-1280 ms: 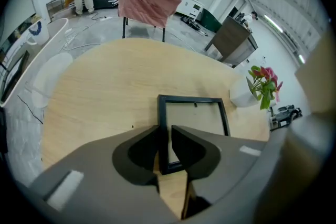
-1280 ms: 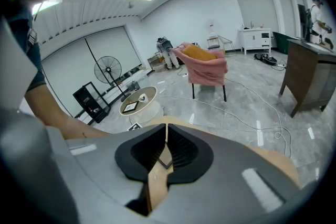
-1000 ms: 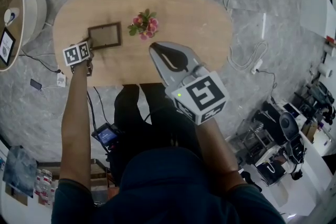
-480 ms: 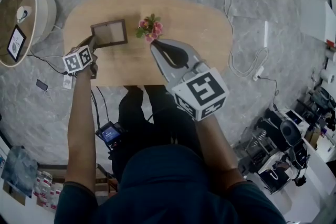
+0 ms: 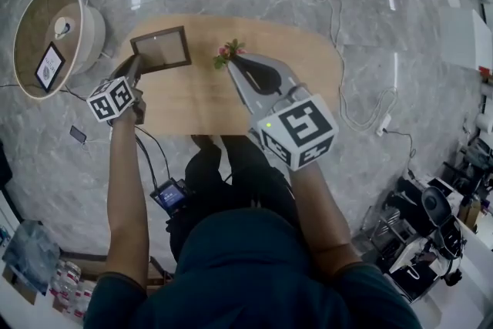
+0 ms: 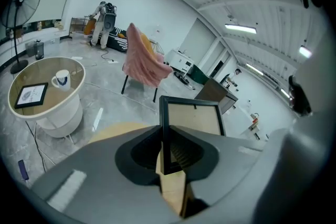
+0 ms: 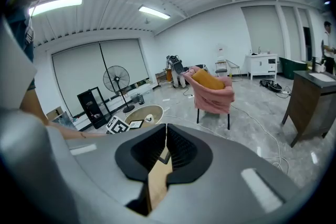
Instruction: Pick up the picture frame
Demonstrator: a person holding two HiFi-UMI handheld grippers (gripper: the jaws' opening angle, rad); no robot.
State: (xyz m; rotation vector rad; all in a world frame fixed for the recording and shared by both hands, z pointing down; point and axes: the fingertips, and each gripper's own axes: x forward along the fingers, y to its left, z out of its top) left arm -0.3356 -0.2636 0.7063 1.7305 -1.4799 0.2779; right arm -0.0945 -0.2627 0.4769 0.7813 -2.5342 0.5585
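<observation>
- Worktop [image 5: 192,100]: pale wood, smooth and matt, with a fine grain.
- Picture frame [image 5: 161,48]: dark matt moulding around a tan panel with a faint sheen.
- Left tongs [image 5: 133,64] and right tongs [image 5: 232,62]: matt grey plastic shells and ribbed black pads [image 7: 181,148].
- Floor [image 5: 370,35]: grey veined stone, polished, mirroring the ceiling lights.
- Chair [image 6: 140,60]: pink cloth, soft and dull.

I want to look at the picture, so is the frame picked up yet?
Done: the left gripper is clamped on a corner of the dark rectangular picture frame. In hand: the frame stands upright in its jaws and looks clear of the oval light wooden table. Left: nothing much, maybe just carrying it wherever it goes. The right gripper is shut and empty.
</observation>
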